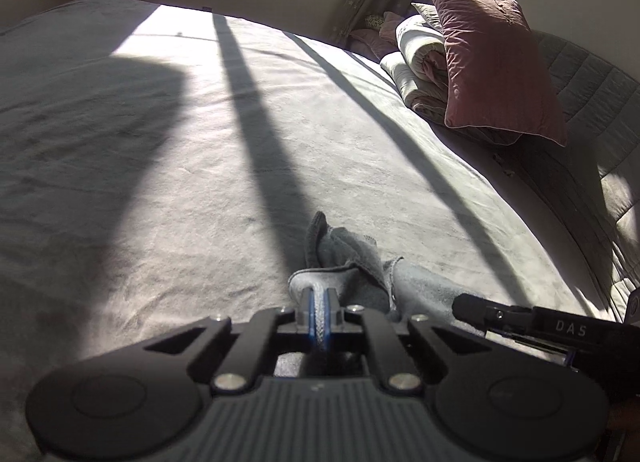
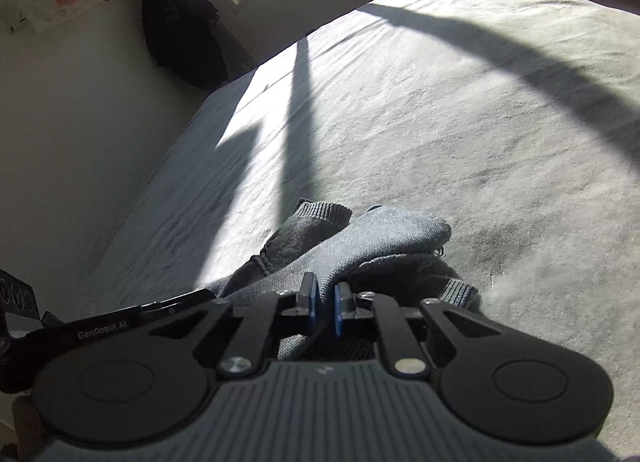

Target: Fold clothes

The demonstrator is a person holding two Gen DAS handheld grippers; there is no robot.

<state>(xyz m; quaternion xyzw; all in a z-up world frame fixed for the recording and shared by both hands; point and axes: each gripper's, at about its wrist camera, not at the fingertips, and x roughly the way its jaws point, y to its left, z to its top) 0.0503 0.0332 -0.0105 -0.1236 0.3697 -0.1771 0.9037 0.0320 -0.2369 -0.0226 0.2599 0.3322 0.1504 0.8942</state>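
Between both hand-held gripper (image 1: 319,304) tips, bunched grey garment (image 2: 360,238) on bed (image 1: 160,141)

I see a grey ribbed-knit cloth garment (image 2: 360,238), fuzzy and matt, on a pale, softly wrinkled fabric bedsheet (image 1: 180,165). My matt black plastic left gripper (image 1: 319,304) carries shiny metal screws.

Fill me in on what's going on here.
A person is working a grey knit garment on a bed with two hand-held grippers. The left hand-held gripper is shut on a fold of the garment. The right hand-held gripper sits over the same bunched cloth with its jaws nearly together and fabric between them; whether it grips is unclear. The garment is crumpled, not yet folded. A pink pillow leans on bedding nearby.
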